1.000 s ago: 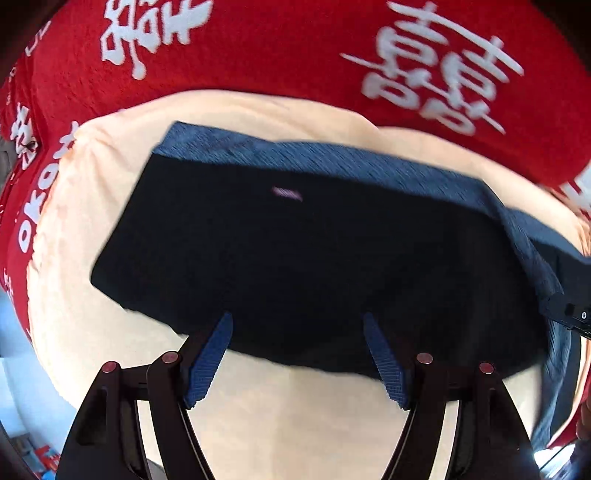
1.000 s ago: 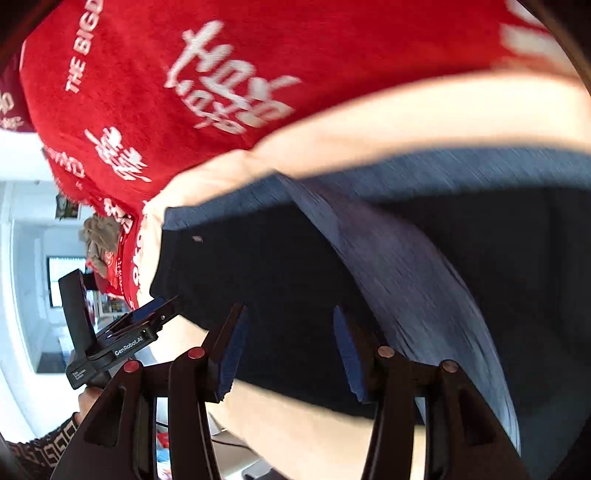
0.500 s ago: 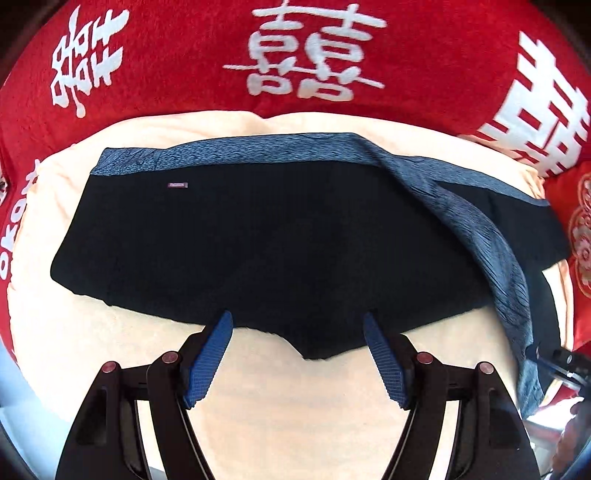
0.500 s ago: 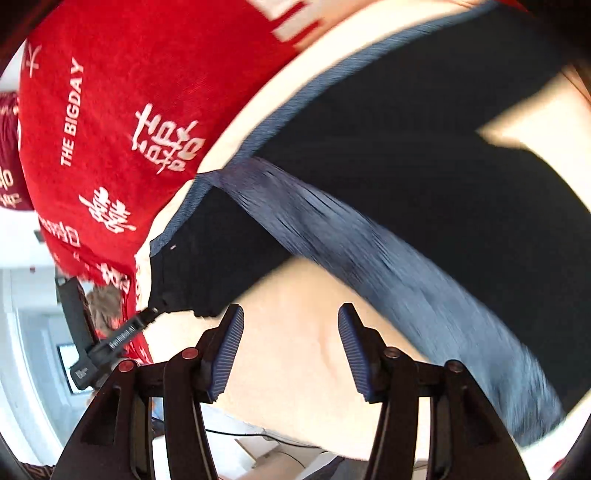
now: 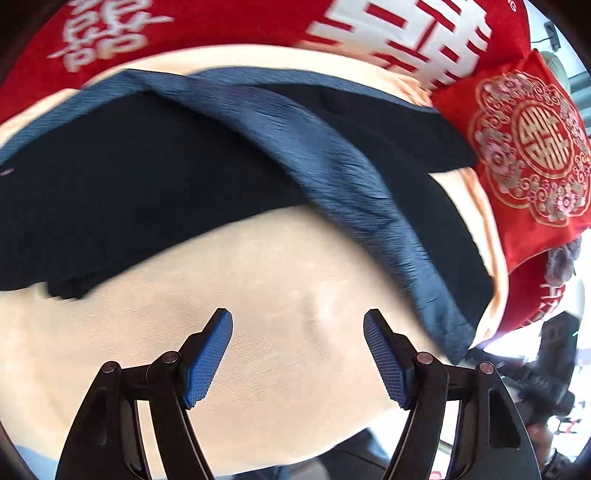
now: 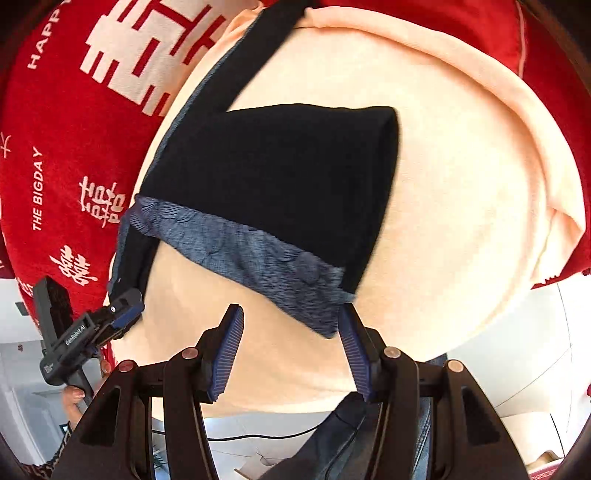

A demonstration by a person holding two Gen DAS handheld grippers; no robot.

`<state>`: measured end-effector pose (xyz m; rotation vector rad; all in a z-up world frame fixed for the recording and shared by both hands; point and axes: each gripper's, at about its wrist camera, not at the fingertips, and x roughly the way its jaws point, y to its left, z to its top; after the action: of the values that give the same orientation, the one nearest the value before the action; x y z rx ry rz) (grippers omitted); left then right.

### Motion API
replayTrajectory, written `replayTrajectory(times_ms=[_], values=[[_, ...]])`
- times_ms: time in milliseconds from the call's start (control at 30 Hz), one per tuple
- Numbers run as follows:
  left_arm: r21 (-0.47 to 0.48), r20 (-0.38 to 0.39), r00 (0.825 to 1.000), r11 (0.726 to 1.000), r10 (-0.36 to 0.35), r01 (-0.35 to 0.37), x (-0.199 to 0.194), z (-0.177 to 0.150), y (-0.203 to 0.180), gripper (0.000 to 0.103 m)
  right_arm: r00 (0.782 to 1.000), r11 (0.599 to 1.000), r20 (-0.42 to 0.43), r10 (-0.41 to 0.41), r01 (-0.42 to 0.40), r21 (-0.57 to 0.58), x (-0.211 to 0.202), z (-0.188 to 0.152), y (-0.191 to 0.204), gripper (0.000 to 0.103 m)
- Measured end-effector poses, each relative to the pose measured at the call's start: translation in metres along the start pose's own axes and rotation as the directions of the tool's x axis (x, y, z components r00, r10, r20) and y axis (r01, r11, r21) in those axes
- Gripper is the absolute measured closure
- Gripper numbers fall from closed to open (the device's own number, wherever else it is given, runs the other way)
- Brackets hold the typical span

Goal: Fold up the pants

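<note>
Black pants [image 5: 147, 184] with a blue-grey waistband [image 5: 325, 158] lie spread on a cream cloth [image 5: 277, 277]. My left gripper [image 5: 297, 317] hangs open over bare cream cloth below the pants' lower edge, nothing between its fingers. In the right wrist view one end of the pants [image 6: 277, 177] is folded over, and the waistband [image 6: 240, 251] runs slantwise to a corner. My right gripper [image 6: 291, 314] is open; that corner lies right at its right fingertip [image 6: 345, 317], not pinched. The left gripper [image 6: 127, 308] shows at the waistband's far end.
A red blanket [image 5: 221, 22] with white lettering lies under the cream cloth [image 6: 461, 184] and beyond it. A red embroidered cushion [image 5: 532, 147] sits at the right end. A person's hand [image 6: 74, 398] holds the left gripper. The cloth's near edge drops off to the floor.
Both grippers swept sideways along the pants. The left one went from over black cloth to over cream cloth. The right one came to the waistband's corner at the folded end.
</note>
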<state>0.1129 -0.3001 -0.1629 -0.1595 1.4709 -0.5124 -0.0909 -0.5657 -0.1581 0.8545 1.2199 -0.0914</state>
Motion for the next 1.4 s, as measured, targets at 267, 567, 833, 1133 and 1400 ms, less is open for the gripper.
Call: replayTrajectory(times_ms=[267, 567, 833, 1133, 1400], values=[[0.011, -0.066, 0.997, 0.999, -0.041, 0.042, 0.049, 0.026, -0.055, 0.028, 0.966, 0.967, -0.078, 0.245, -0.239, 0.084, 0.018, 0.015, -0.046, 0.046], [0.002, -0.058, 0.997, 0.999, -0.05, 0.051, 0.063, 0.037, -0.074, 0.029, 0.904, 0.909, -0.14, 0.403, -0.377, 0.179, 0.04, 0.026, -0.065, 0.084], [-0.064, -0.015, 0.99, 0.988, -0.142, 0.14, 0.043, 0.056, -0.086, 0.089, 0.903, 0.909, -0.103, 0.417, -0.415, 0.042, -0.012, 0.061, -0.02, 0.092], [-0.018, 0.186, 0.973, 0.99, -0.134, 0.14, -0.002, 0.145, -0.127, 0.089, 0.932, 0.89, -0.006, 0.361, -0.347, -0.294, -0.074, 0.203, 0.066, 0.093], [0.009, 0.271, 0.957, 0.994, 0.1, -0.106, 0.0, 0.196, -0.133, 0.082, 0.987, 0.915, 0.026, 0.161, -0.14, -0.379, -0.008, 0.322, 0.107, 0.089]])
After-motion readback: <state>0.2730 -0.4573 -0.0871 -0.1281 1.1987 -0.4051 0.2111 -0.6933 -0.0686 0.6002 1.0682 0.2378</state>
